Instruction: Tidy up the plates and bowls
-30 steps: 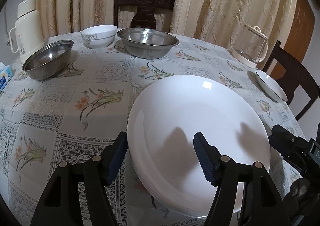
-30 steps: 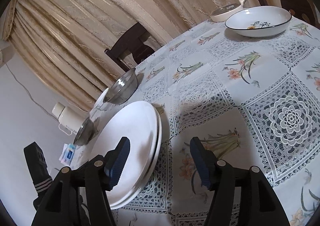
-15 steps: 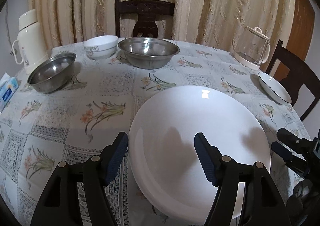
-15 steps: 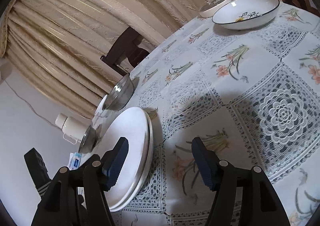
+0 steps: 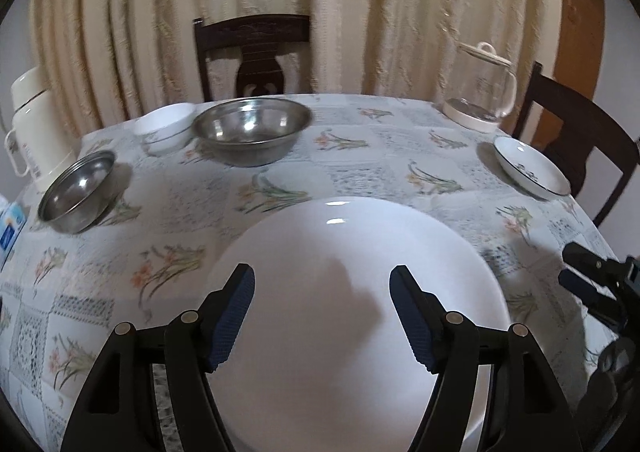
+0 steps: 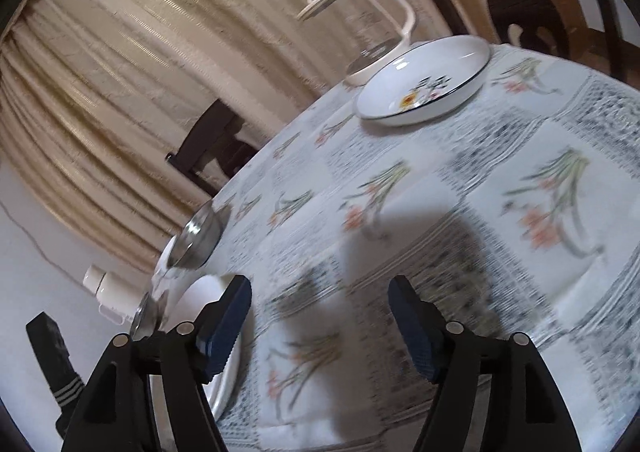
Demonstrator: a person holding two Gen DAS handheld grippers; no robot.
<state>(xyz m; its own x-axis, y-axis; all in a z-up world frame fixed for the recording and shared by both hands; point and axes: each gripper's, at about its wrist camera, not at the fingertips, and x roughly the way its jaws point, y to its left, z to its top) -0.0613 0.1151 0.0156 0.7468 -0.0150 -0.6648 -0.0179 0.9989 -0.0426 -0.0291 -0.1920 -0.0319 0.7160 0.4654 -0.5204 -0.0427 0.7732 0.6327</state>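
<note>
A stack of large white plates (image 5: 352,292) lies on the near part of the table, right below my left gripper (image 5: 322,318), which hangs open above it with nothing between its fingers. Further back stand a large steel bowl (image 5: 252,130), a small white bowl (image 5: 164,128) and a smaller steel bowl (image 5: 78,190) at the left. A flower-patterned dish (image 6: 424,80) with a dark rim sits at the far right, ahead of my right gripper (image 6: 320,316), which is open over bare tablecloth. The white plates (image 6: 204,300) show at that view's lower left.
A glass kettle (image 5: 482,88) stands at the back right and a white thermos (image 5: 30,124) at the far left. Dark wooden chairs (image 5: 254,52) surround the table. A floral lace tablecloth (image 5: 360,168) covers it. The right gripper's body (image 5: 592,284) shows at the right edge.
My left gripper has drawn back and risen, so the plates sit lower in view. My right gripper has swung right toward the flower dish, which now looks nearer. Both stayed open.
</note>
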